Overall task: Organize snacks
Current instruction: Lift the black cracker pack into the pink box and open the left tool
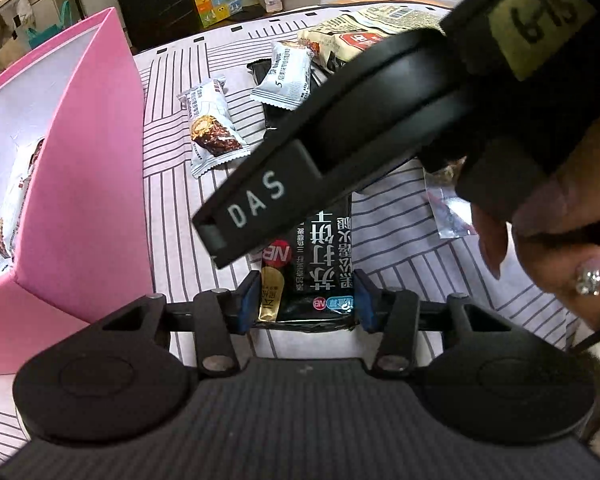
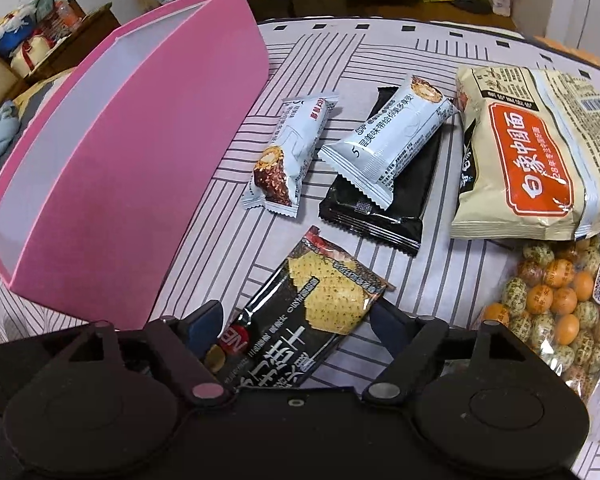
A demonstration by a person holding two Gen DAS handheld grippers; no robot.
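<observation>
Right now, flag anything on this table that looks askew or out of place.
One white chocolate bar wrapper lies slanted on top of a black packet, not flat on the striped cloth. Loose snacks remain scattered outside the pink box. Nothing looks spilled or torn.

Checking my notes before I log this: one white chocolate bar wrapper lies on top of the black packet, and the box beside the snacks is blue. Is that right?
One detail is wrong. The box is pink, not blue; the right wrist view shows it plainly. The rest holds: a white chocolate bar wrapper does lie on top of the black packet.
</observation>
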